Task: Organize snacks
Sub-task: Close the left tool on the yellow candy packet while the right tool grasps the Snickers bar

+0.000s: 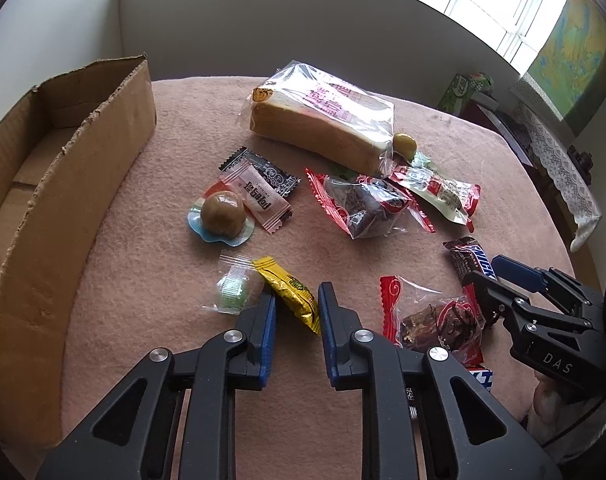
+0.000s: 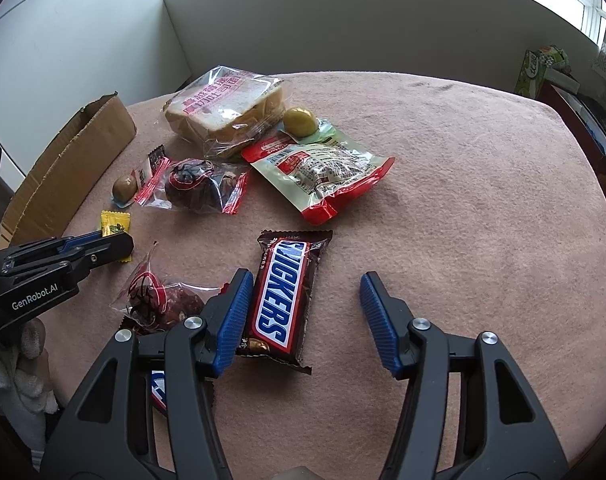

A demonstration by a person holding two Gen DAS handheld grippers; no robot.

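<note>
Step in hand: first pick-up of the sort, both claws down among loose snacks on the pink felt tabletop (image 2: 443,184).

Left gripper (image 1: 297,300): jaws drawn nearly together around the small yellow foil candy packet (image 1: 291,294), which stands on edge between the blue pads; whether both pads truly press it is hard to tell from this angle, though the right wrist view shows the tips meeting on it. Clear wrapper with a green sweet (image 1: 233,290) lies just beside its left finger.

Right gripper (image 2: 303,300): jaws part open, nothing gripped. Brown Snickers bar (image 2: 281,294) lies flat between them, touching the left pad and well short of the right one. Red-and-clear bag of dark dried fruit (image 2: 159,300) lies just outside the left finger.

Next move, as judged: finish the closure on the bar, lift both items, carry them leftward to the open brown cardboard box (image 1: 83,184).

Edges and room: box wall, torn along its top, stands left of the left claw with bare felt between. Right of the right claw, open felt runs to the table edge. Ahead, bagged bread loaf (image 1: 323,124) and other packets crowd the middle.
</note>
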